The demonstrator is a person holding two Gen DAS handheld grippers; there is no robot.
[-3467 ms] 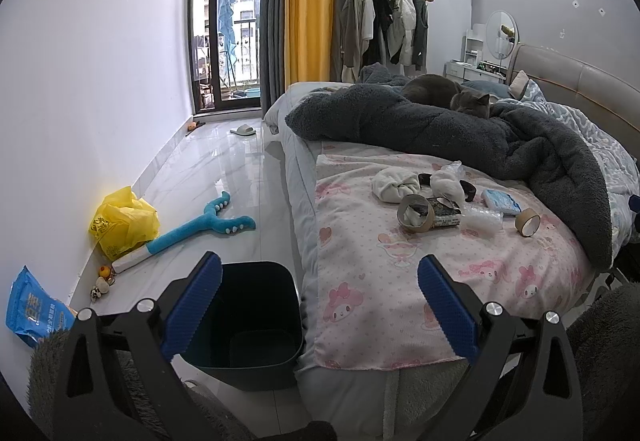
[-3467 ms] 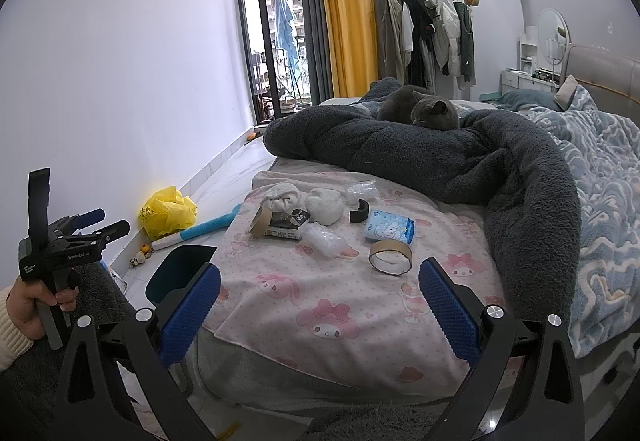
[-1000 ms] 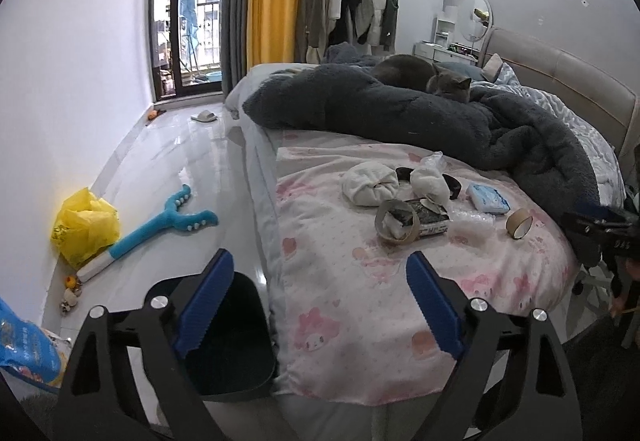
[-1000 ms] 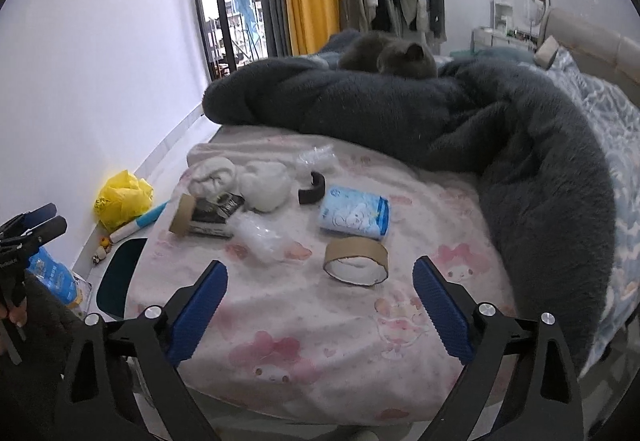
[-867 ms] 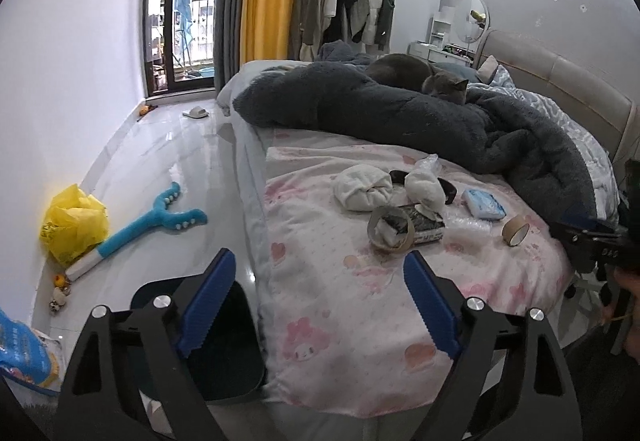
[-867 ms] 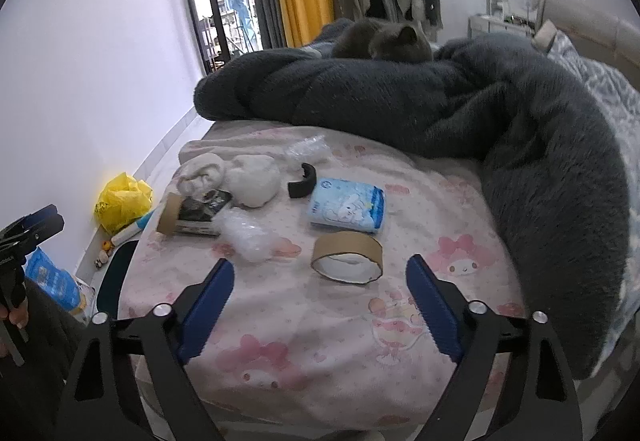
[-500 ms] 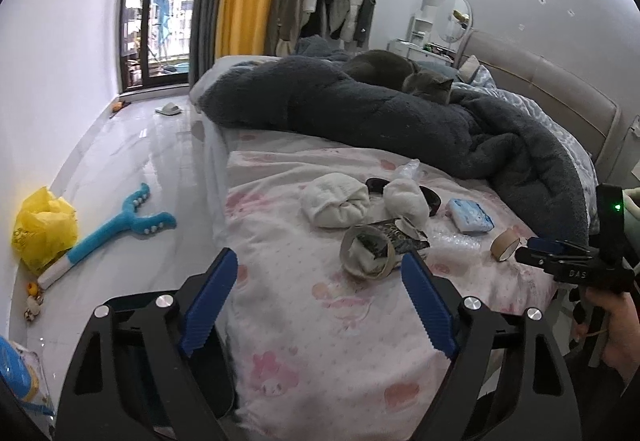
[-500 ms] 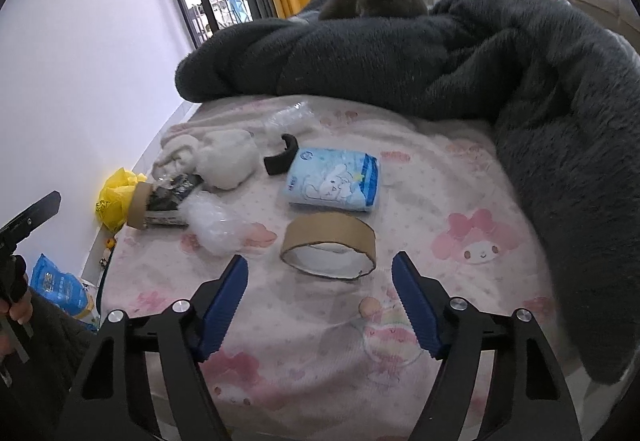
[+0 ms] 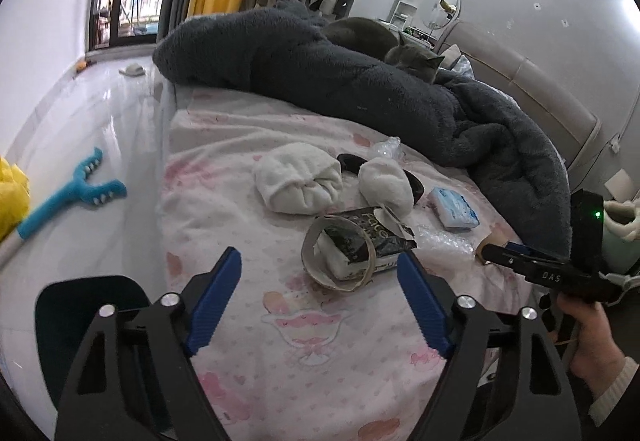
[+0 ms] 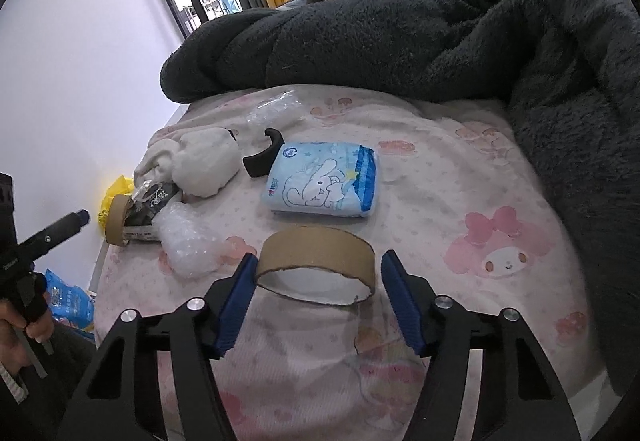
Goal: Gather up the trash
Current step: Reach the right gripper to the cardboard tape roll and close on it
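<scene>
Trash lies on the pink bed sheet (image 10: 460, 177). My right gripper (image 10: 318, 297) is open, its blue fingers on either side of an empty cardboard tape ring (image 10: 316, 265), not pressing it. Beyond lie a blue tissue pack (image 10: 322, 185), bubble wrap (image 10: 186, 241) and a second tape ring with a black wrapper (image 10: 136, 217). My left gripper (image 9: 320, 301) is open and empty, just short of that second ring and wrapper (image 9: 348, 249). A dark trash bin (image 9: 80, 313) stands on the floor at the bed's left.
A grey cat (image 9: 412, 59) lies on a dark fleece blanket (image 9: 360, 89) across the bed. Two white cloth bundles (image 9: 300, 183) and a black curved piece (image 10: 262, 157) lie among the trash. On the floor are a blue toy (image 9: 72, 197) and a yellow bag (image 9: 12, 193).
Both grippers have moved forward over the bed. The right gripper has come down around the cardboard tape ring. The left has closed in on the ring with the black wrapper.
</scene>
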